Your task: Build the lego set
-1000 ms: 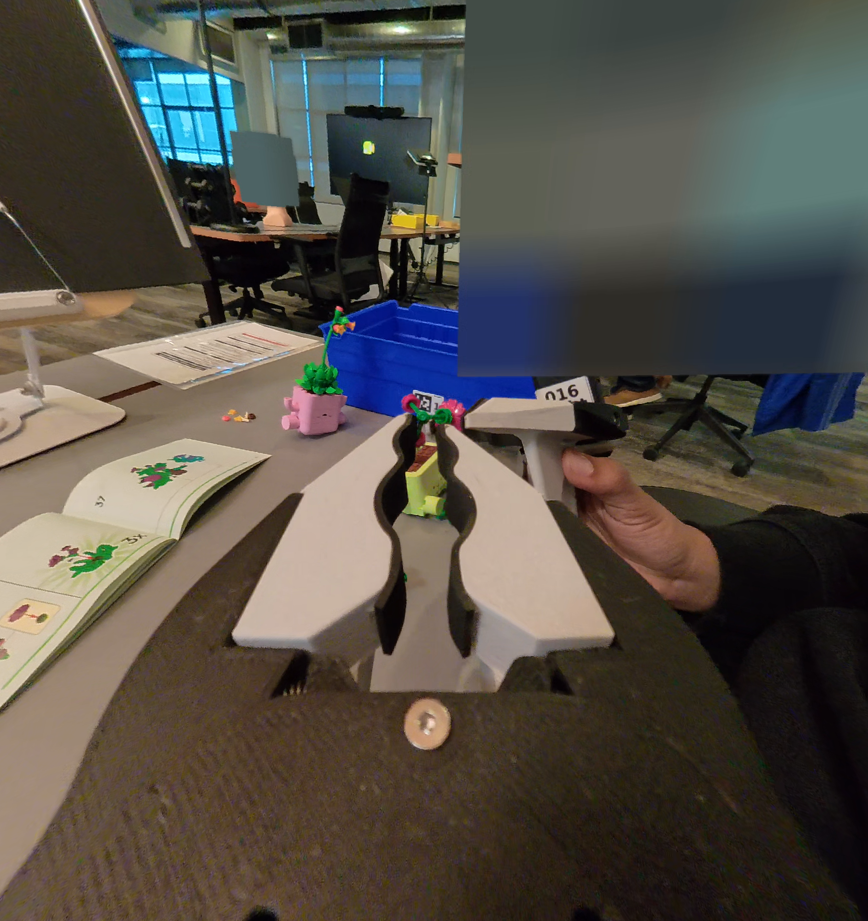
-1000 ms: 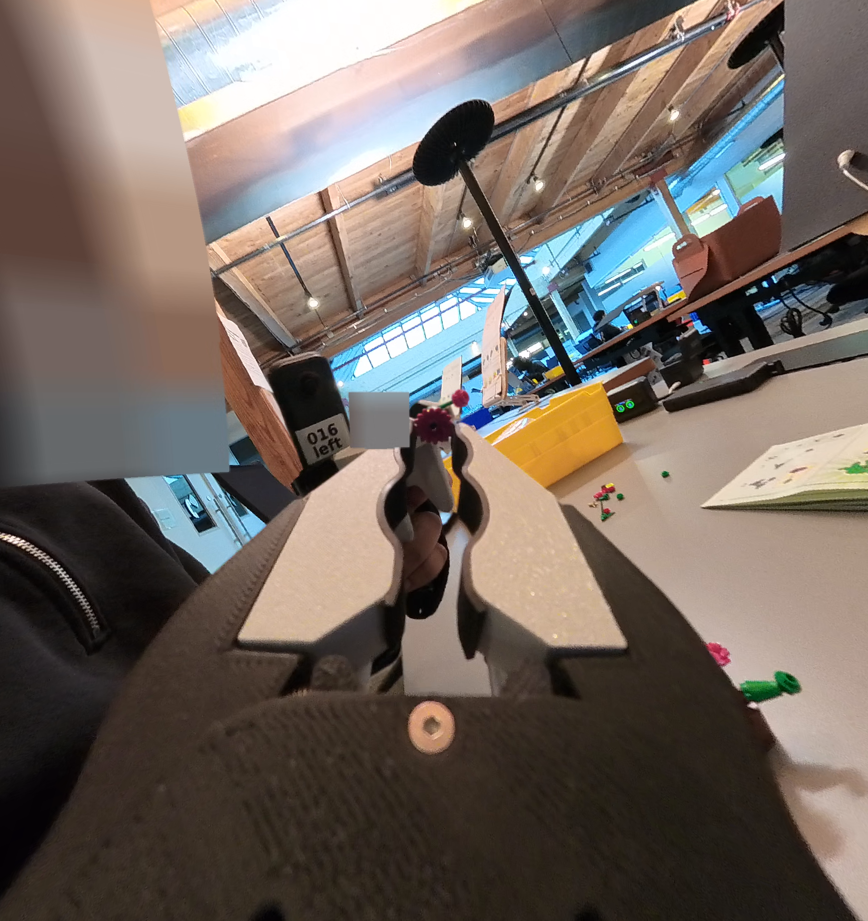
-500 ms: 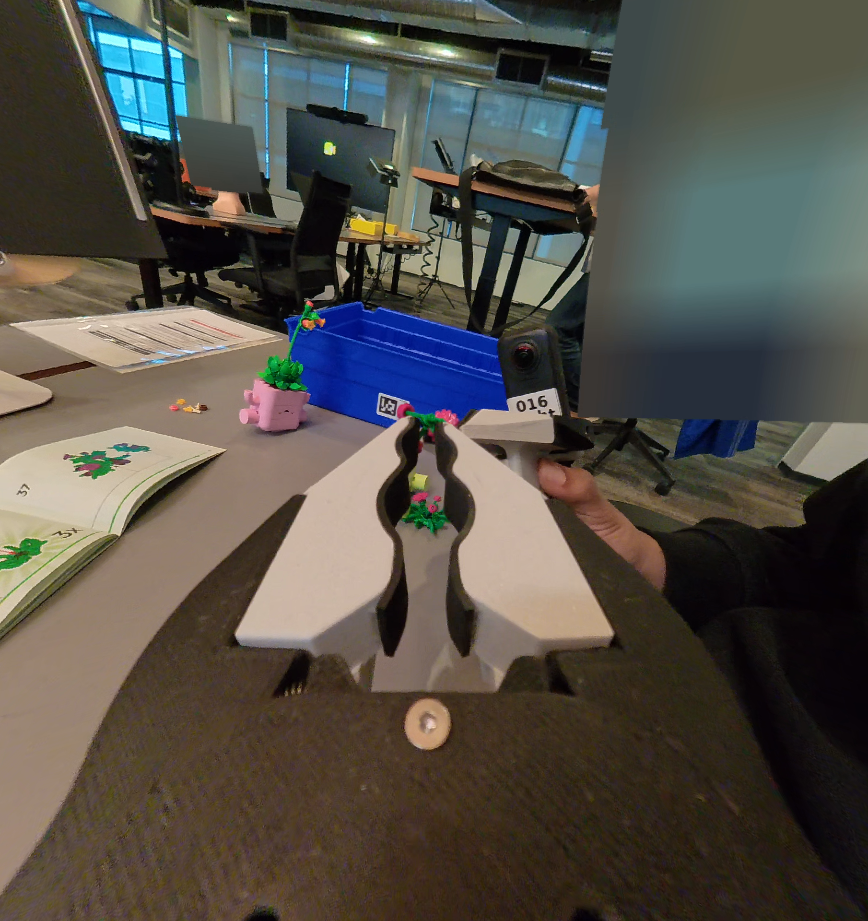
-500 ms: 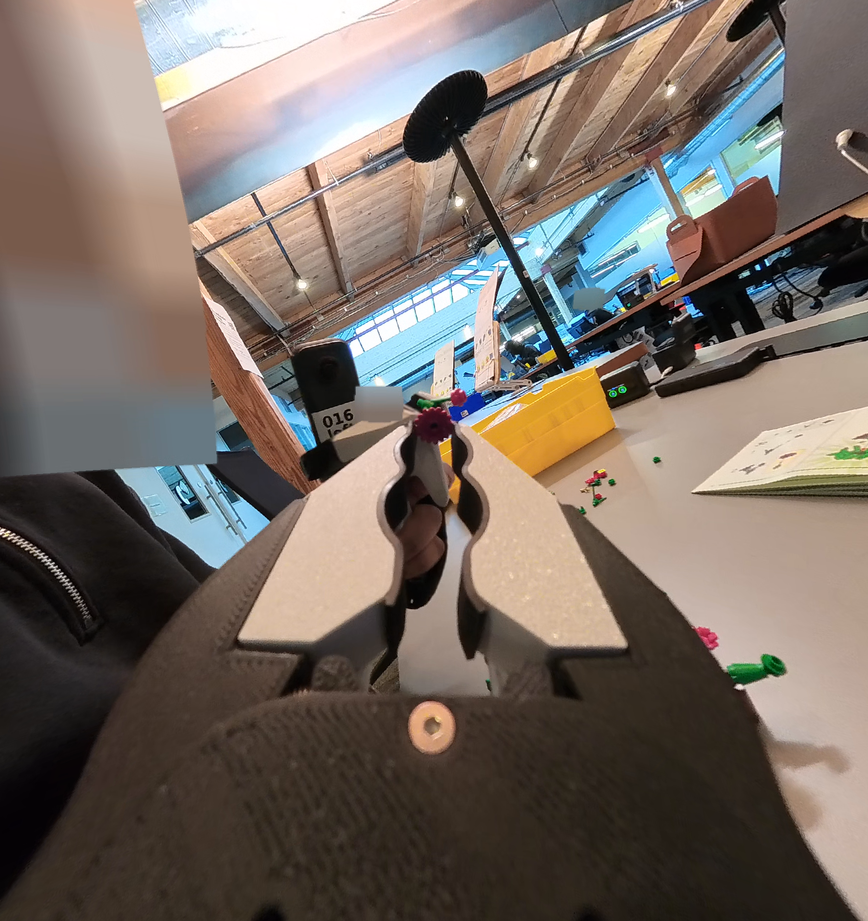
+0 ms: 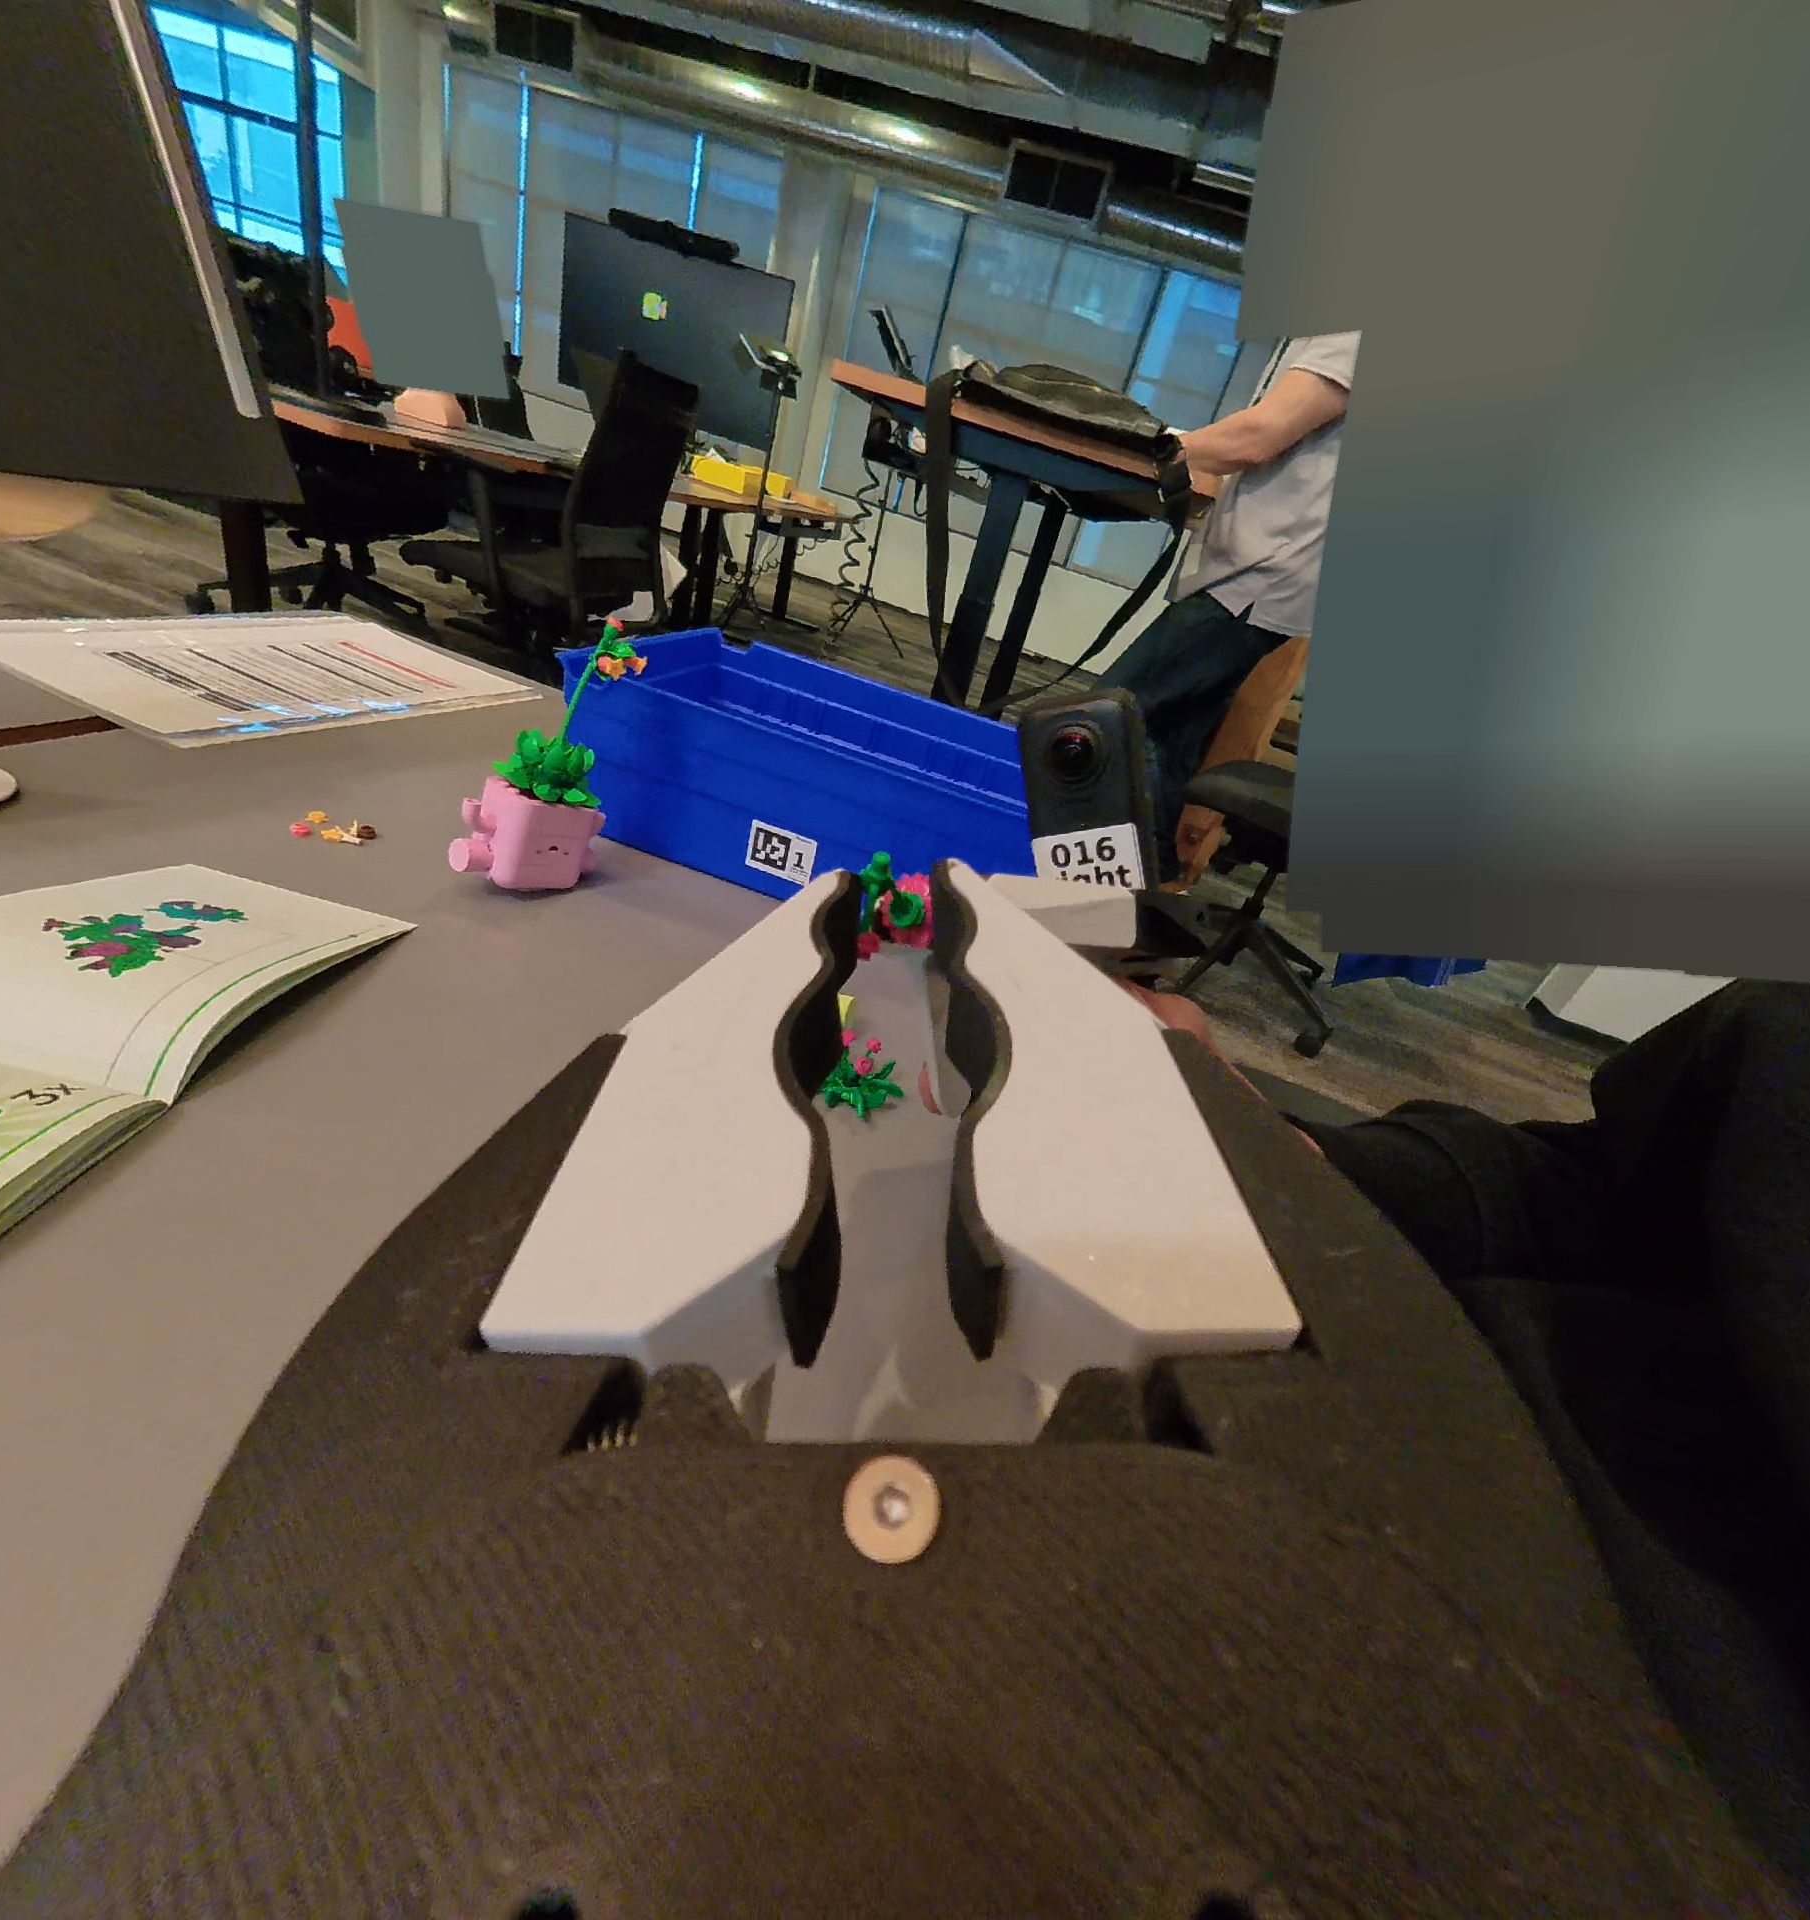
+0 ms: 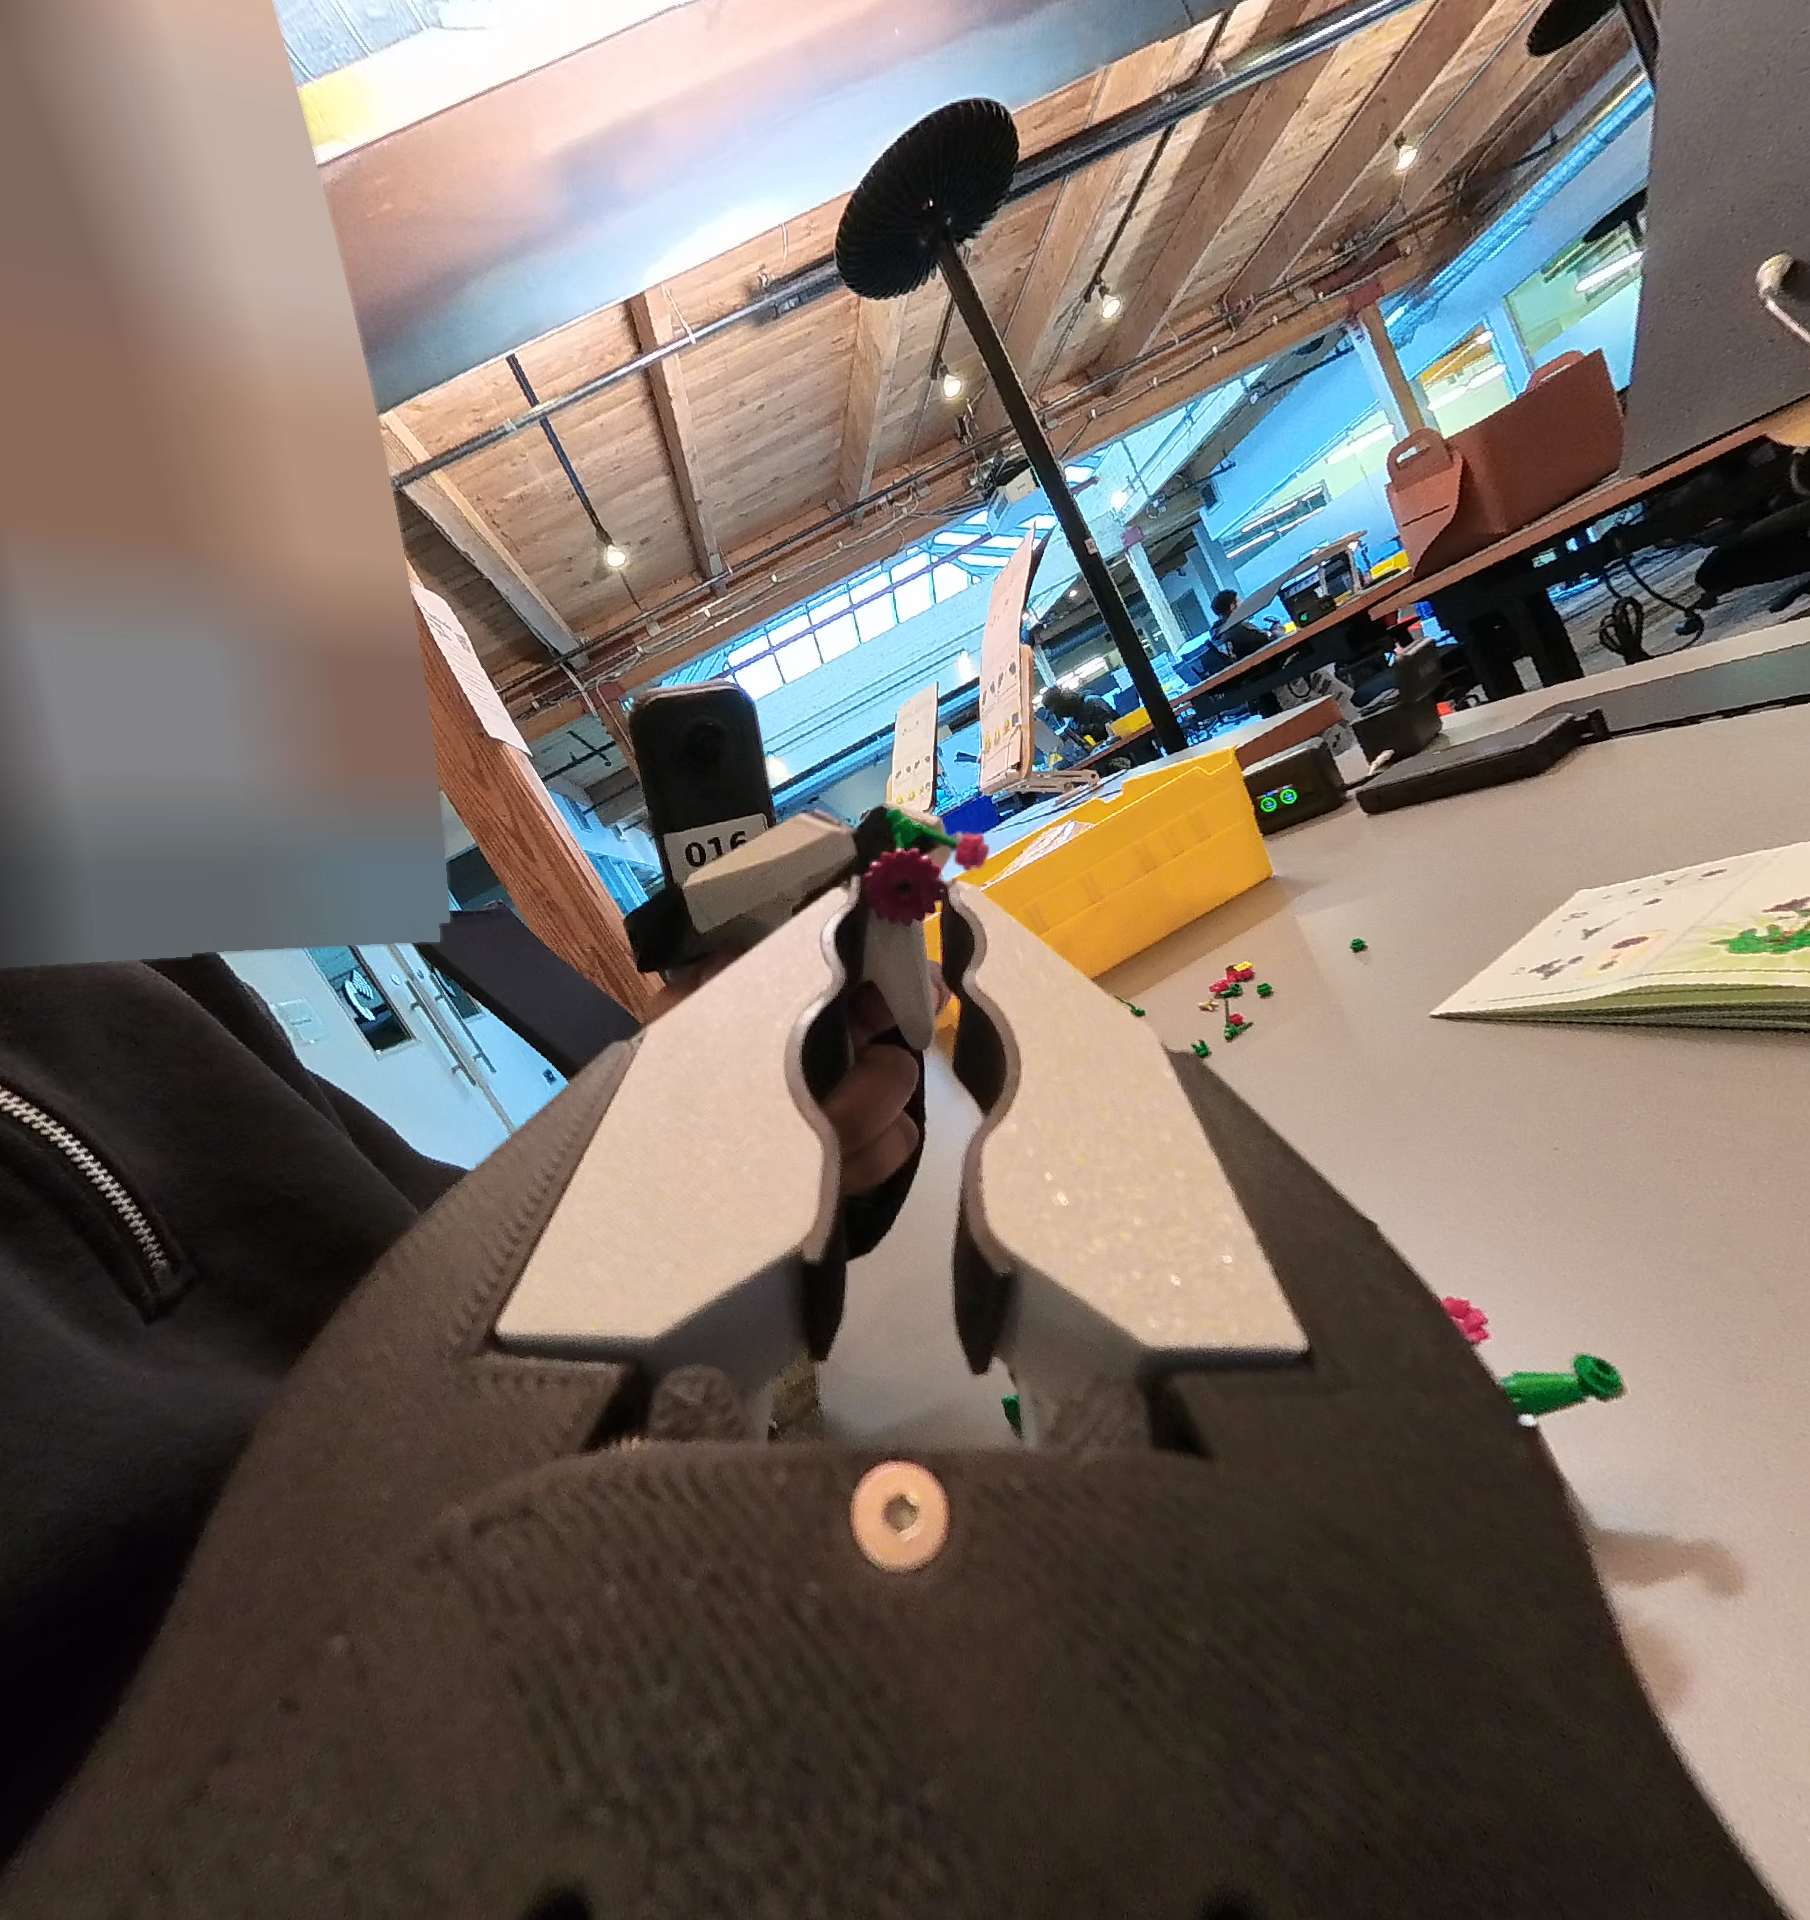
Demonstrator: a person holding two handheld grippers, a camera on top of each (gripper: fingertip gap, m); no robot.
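In the left wrist view, the left gripper is pinching a green lego stem with a magenta flower at its fingertips, the fingers closed to a narrow gap. Beyond the right finger, the right gripper is meeting the tips. Below the gap, a small green-and-pink lego plant is lying on the grey table. Left of the fingers, a pink lego pot with green leaves is standing before a blue bin, and an open instruction booklet is lying nearer.

In the right wrist view, the right gripper is closing narrowly on the magenta flower piece at its tips. The left gripper is reaching in from beyond the left finger. Right of the fingers, a yellow bin, scattered lego bits and a loose green stem are sitting on the table.
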